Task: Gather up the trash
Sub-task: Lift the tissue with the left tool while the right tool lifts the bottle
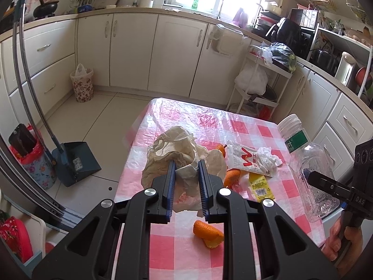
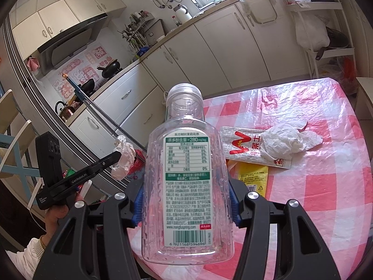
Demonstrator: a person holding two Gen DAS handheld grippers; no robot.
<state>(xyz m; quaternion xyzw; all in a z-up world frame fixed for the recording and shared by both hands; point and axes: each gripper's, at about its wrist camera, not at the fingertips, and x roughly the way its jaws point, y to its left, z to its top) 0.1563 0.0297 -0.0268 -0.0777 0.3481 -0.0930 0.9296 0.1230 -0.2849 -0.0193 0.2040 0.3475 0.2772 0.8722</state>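
Checked tablecloth (image 2: 326, 186) behind clear, empty bottle (image 2: 186, 175)

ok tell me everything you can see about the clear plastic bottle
The clear plastic bottle looks empty, with flat ribbed sides, a short wide neck and a pale screw cap still on. A green and white printed label with a barcode faces the right wrist camera. It is shut between the blue pads of the right gripper, cap pointing away from the camera, above the pink checked tablecloth. Only the pads appear to touch it.
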